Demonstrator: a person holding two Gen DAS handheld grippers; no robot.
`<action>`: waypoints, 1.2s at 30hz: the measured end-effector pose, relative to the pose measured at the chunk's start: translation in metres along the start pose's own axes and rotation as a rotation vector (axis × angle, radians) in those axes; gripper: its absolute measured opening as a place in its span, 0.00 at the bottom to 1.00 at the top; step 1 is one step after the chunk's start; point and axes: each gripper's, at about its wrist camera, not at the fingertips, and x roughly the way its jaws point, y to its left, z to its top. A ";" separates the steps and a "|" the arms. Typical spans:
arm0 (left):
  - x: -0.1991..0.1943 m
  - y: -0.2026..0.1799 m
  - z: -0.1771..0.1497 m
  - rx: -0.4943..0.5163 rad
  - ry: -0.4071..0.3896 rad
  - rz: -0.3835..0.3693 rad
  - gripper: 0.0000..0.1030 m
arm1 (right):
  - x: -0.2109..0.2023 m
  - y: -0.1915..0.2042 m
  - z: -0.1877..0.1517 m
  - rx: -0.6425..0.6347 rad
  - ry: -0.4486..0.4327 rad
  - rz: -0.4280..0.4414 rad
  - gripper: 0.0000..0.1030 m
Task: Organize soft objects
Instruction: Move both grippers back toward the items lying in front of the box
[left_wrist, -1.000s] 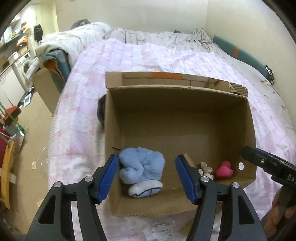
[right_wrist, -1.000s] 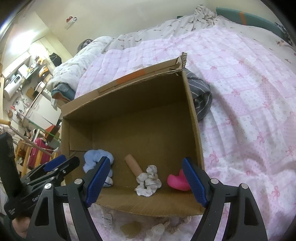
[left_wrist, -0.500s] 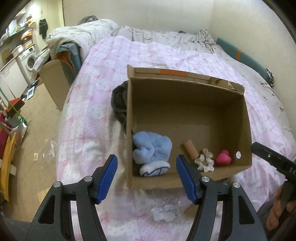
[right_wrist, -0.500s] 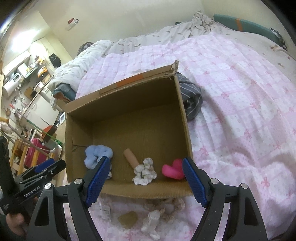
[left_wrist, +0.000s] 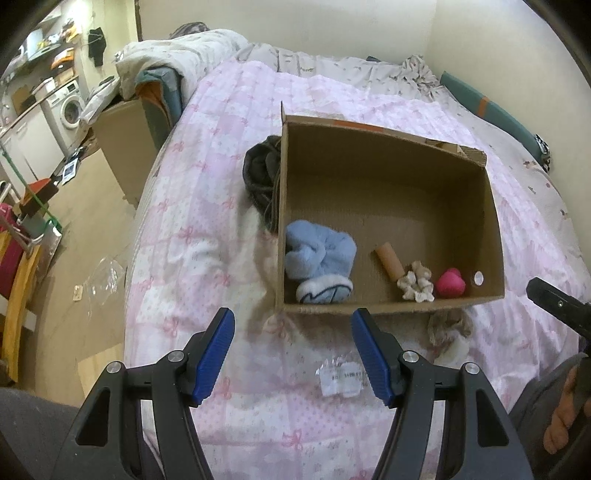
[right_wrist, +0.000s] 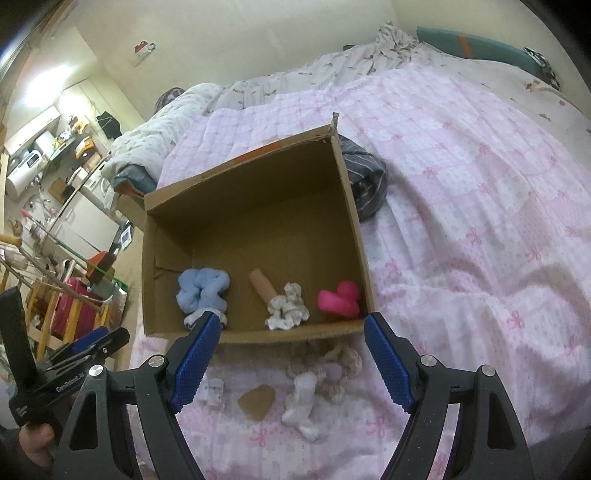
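Black hand-held gripper (left_wrist: 291, 350) frames; blue ribbed pads (right_wrist: 195, 360); silver screws; bare skin

Left gripper (left_wrist: 291, 349): drawn back from over the cardboard box (left_wrist: 388, 308), where its open jaws framed the blue plush (left_wrist: 319, 254); now short of the box's near wall, above the quilt. Right gripper (right_wrist: 291, 360): likewise withdrawn from the box. Newly in view before the box's near wall: white cloth (right_wrist: 301, 404), beige scrunchie (right_wrist: 338, 369), tan pad (right_wrist: 256, 400), plastic packet (left_wrist: 341, 376).
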 end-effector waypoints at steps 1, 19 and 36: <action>0.000 0.001 -0.003 -0.004 0.006 0.001 0.61 | -0.002 0.000 -0.003 0.001 0.001 0.001 0.83; 0.015 0.024 -0.014 -0.130 0.075 0.049 0.61 | -0.003 -0.007 -0.030 0.043 0.063 -0.030 0.83; 0.100 -0.021 -0.037 -0.106 0.359 -0.115 0.61 | 0.022 -0.021 -0.031 0.108 0.146 -0.065 0.83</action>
